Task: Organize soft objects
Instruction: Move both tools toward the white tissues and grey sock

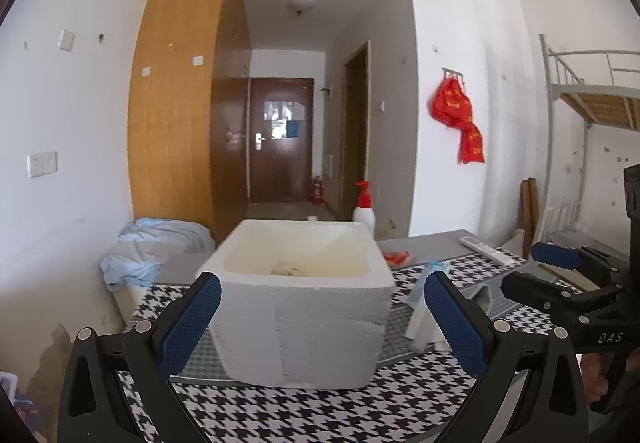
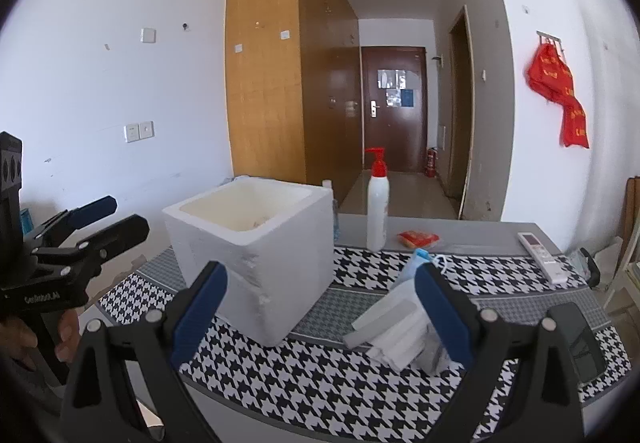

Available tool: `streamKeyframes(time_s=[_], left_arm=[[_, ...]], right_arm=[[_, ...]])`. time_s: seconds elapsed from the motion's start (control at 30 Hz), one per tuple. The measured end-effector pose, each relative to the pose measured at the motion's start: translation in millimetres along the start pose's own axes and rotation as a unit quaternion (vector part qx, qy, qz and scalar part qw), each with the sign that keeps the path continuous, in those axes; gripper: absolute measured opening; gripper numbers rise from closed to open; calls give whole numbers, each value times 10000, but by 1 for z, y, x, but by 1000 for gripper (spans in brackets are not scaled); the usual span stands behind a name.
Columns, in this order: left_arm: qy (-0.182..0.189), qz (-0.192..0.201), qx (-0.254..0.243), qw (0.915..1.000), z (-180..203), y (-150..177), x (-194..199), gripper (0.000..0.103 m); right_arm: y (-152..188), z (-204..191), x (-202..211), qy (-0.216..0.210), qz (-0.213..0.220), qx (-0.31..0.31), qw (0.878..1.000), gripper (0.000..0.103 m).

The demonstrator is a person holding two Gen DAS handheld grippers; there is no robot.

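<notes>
Both claws (left point(image 1: 322, 317), right point(image 2: 320, 307)) gape empty beside the foam box point(image 1: 300, 307).

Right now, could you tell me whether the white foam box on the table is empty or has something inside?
Not empty. The open-topped white foam box holds at least one small beige soft item, visible over its rim in both views. How much more lies below cannot be told.

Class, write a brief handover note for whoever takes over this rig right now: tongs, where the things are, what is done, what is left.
Left tongs: open, empty, facing the foam box.
Right tongs: open, empty, over the packets and blue mask right of the box.
Done: one pale soft item lies in the box.
Left: probably the packets and mask into the box. Bottle, red pack and remote sit behind.
</notes>
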State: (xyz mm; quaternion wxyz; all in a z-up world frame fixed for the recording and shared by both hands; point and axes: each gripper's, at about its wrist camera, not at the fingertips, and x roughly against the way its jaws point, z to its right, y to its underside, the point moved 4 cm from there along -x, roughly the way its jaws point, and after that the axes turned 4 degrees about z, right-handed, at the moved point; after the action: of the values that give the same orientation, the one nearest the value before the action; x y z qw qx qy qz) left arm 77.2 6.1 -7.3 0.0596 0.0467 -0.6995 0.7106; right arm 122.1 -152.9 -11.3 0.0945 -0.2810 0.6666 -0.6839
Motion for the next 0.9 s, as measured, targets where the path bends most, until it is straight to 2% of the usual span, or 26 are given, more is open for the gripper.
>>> streamKeyframes(time_s=[0.53, 0.9], left_arm=[[540, -145, -116, 9984, 37, 3, -11, 102], [718, -210, -201, 9970, 54, 5, -15, 102]], right_arm=[[7, 28, 20, 418, 2, -172, 9990, 97], [21, 48, 32, 638, -54, -359, 9973, 97]])
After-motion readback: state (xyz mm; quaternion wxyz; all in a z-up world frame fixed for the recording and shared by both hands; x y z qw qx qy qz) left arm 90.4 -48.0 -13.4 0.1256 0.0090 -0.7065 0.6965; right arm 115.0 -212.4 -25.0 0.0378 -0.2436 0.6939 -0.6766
